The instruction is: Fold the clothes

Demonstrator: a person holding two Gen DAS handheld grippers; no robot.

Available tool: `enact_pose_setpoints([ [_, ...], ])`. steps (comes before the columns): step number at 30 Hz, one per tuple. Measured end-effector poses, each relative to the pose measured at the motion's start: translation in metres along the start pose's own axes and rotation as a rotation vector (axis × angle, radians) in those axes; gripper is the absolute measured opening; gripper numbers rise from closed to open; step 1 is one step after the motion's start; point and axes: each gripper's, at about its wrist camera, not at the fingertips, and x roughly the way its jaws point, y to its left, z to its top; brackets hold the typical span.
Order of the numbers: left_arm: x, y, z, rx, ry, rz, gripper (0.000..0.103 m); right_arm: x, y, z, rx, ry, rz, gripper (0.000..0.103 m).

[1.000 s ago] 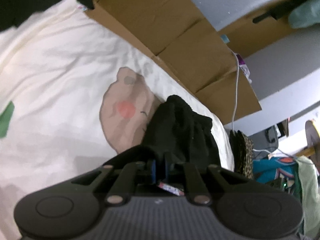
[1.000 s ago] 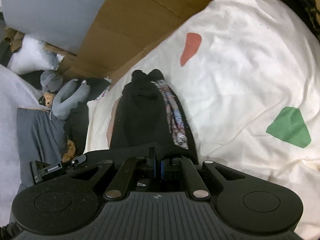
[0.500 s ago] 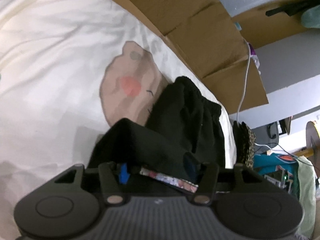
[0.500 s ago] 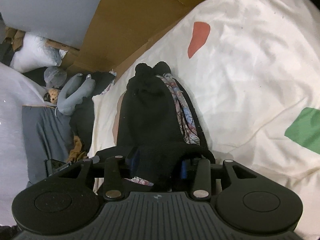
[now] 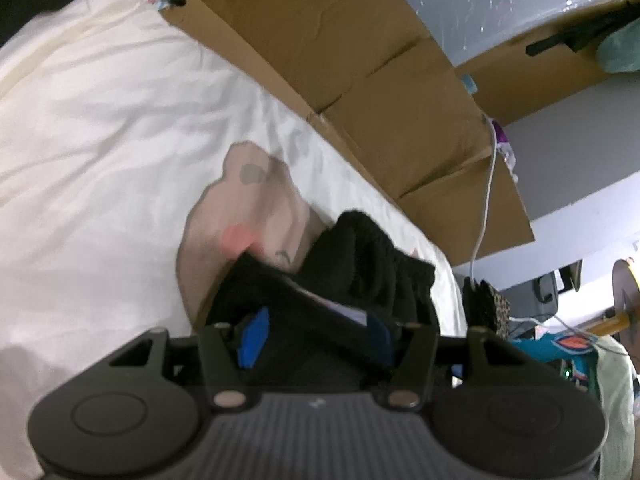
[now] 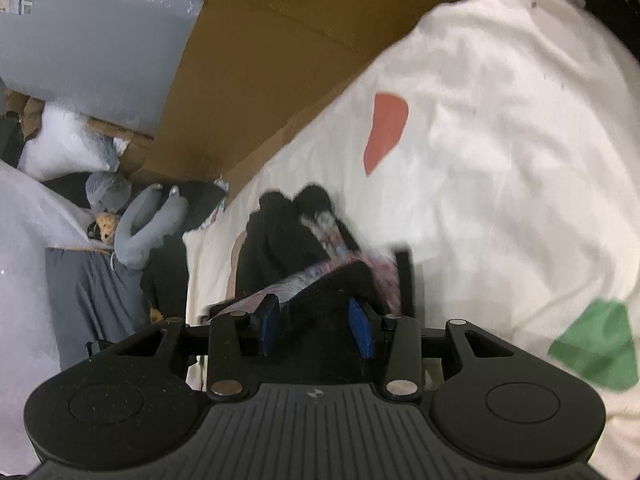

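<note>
A black garment [image 5: 372, 264] with a floral lining [image 6: 320, 272] lies bunched on a white bed sheet [image 5: 100, 140] printed with coloured patches. In the left wrist view, my left gripper [image 5: 316, 338] stands open, its blue pads apart, and a fold of the black cloth lies between them. In the right wrist view, my right gripper [image 6: 314, 328] is also open. The near end of the garment [image 6: 280, 248] bulges up between its blue pads. How far the pads touch the cloth is hidden.
Brown cardboard [image 5: 360, 60] lines the bed's far edge, with a white cable [image 5: 484, 208] hanging over it. Leopard-print cloth [image 5: 486, 304] and teal clothes [image 5: 560, 344] lie past the bed's end. A grey plush toy [image 6: 148, 224] and grey fabric [image 6: 92, 292] sit beside the bed.
Both grippers went from shut on the garment's edge to open. Both hands moved forward over the garment, and its near edge now lies folded onto the rest.
</note>
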Motion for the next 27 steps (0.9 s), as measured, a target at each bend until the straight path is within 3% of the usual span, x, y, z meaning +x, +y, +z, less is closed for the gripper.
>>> enact_pose_setpoints([
  [5,-0.004,-0.008,0.005,0.049,-0.010,0.021,0.057,-0.008,0.004,0.008,-0.037,-0.041,-0.025,0.042],
  [14,-0.001,-0.002,-0.001,0.166,-0.020,0.199,0.055,-0.007,0.003,-0.003,-0.168,-0.057,-0.149,0.042],
  [19,0.007,-0.002,-0.004,0.233,-0.010,0.245,0.050,0.003,0.012,-0.004,-0.246,-0.052,-0.183,0.041],
  [21,0.010,-0.002,-0.005,0.246,-0.001,0.251,0.035,0.006,0.015,-0.004,-0.275,-0.052,-0.194,0.039],
  [23,0.013,-0.002,-0.005,0.256,0.008,0.256,0.019,0.008,0.018,-0.004,-0.294,-0.050,-0.201,0.021],
  [25,0.014,-0.003,-0.006,0.276,0.005,0.274,0.017,0.009,0.018,-0.005,-0.310,-0.042,-0.211,0.012],
  [27,0.015,-0.004,-0.005,0.284,0.000,0.272,0.004,0.008,0.018,-0.006,-0.319,-0.044,-0.214,0.006],
])
